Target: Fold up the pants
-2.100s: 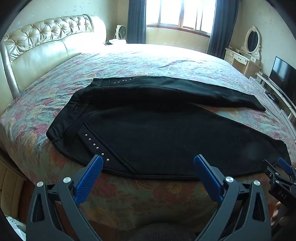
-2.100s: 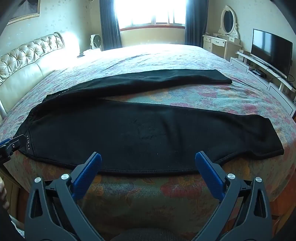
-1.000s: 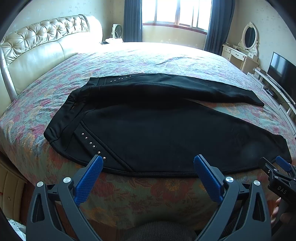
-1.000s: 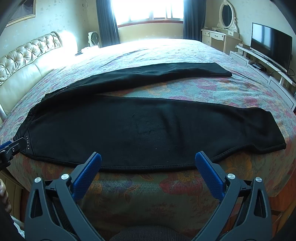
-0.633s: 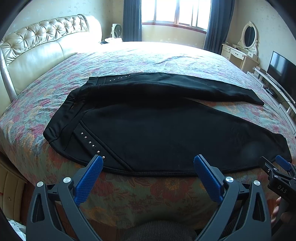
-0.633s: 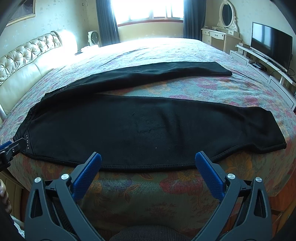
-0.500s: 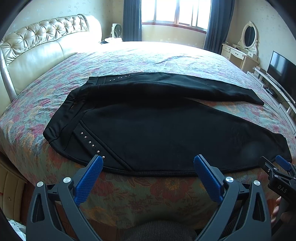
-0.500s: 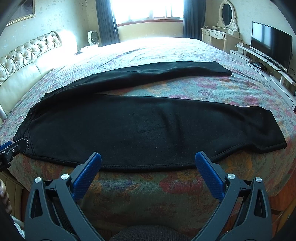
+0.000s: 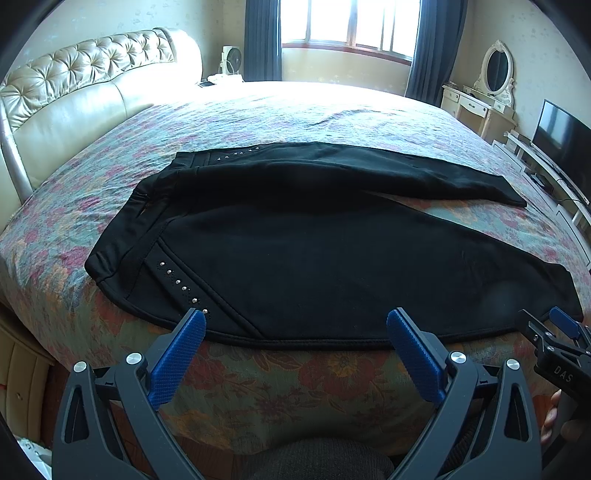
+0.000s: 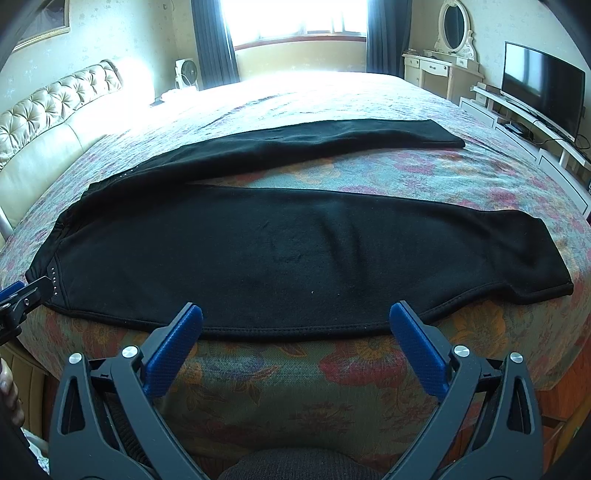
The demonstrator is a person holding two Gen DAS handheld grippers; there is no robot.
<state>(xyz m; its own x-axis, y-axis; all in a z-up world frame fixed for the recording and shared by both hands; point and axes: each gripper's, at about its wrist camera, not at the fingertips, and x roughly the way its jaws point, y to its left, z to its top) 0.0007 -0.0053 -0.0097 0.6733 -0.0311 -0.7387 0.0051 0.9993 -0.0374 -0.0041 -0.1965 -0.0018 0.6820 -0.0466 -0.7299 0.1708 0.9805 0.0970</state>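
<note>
Black soft-fabric pants with rows of small silver studs (image 9: 295, 251) (image 10: 295, 251): lying flat and unfolded on the bed, waistband toward the headboard, both legs running away from the headboard and spreading apart toward the hems; the near leg's seam is lying along the bed's front edge.

Bed with floral quilted cover (image 9: 295, 376) (image 10: 295, 369): carrying the pants; the cover is showing between the two legs.

Cream tufted leather headboard (image 9: 74, 85) (image 10: 55, 107): standing at the waistband end of the bed.

Left claw, black frame with blue textured pads (image 9: 295, 325): hovering released, jaws standing wide apart, just off the bed's front edge near the studded hip, touching nothing.

Right claw, same build (image 10: 295, 317): hovering released, jaws wide, off the bed's front edge before the near leg, touching nothing.

Black flat-screen television (image 10: 543, 85): standing on a low white stand beyond the foot of the bed.

Oval mirror on a cream dressing table (image 10: 452, 26): standing by the far corner of the bed's foot.
</note>
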